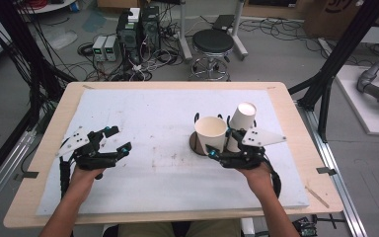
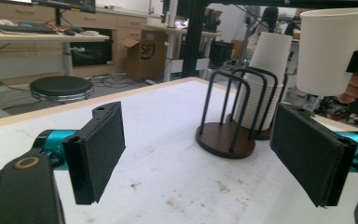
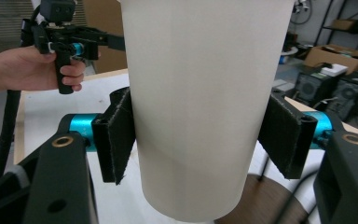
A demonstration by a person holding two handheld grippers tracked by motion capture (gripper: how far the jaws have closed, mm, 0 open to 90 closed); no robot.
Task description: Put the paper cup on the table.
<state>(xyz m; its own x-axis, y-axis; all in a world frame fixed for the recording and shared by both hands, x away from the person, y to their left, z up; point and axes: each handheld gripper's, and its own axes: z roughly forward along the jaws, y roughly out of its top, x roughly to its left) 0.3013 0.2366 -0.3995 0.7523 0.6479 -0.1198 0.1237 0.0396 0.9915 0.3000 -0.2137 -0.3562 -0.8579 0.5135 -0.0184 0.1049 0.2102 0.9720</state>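
Over white table [image 1: 143, 123], right claw [image 1: 220, 146] pinches upright cup [image 1: 210, 133]; left claw [image 1: 114, 140] spread.

The left gripper [image 1: 112, 140] is held at about eight o'clock on the table, its jaws spread wide with nothing between them and pointed toward two o'clock. It is gripped from below by the left hand [image 1: 86, 174], the forearm entering from six o'clock. The right gripper [image 1: 220, 142] is held at about four o'clock, jaws directed toward eleven o'clock and pressed against both sides of a cup [image 3: 200, 102]. It is carried by the right hand [image 1: 257, 175], whose forearm rises from five o'clock.
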